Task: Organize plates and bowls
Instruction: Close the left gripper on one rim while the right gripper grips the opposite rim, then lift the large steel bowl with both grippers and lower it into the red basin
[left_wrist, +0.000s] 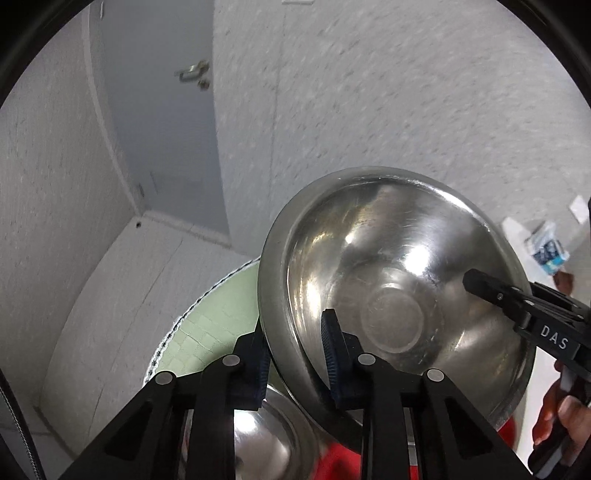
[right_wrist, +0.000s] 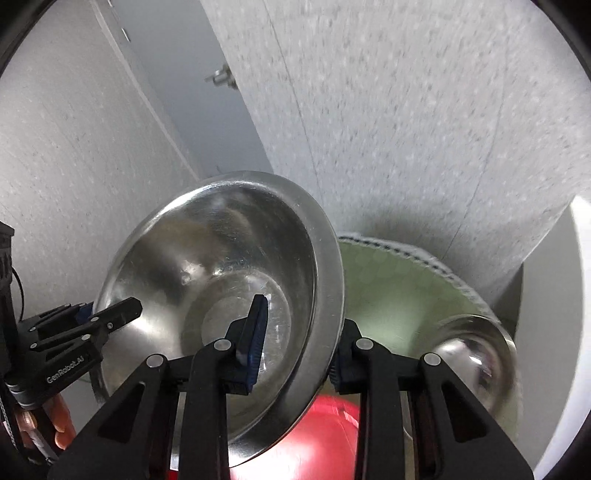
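above the green mat (right_wrist: 399, 280), both grippers (left_wrist: 295, 354) (right_wrist: 299, 339) pinch opposite rims of one steel bowl (left_wrist: 388, 266); uneven pulling could twist it loose.

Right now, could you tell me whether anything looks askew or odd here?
Yes: the steel bowl is in the air, tilted steeply, its rim pinched on opposite sides by the left gripper and right gripper. No damage or spill shows.

left gripper (left_wrist: 295, 347), right gripper (right_wrist: 299, 328), both clamped
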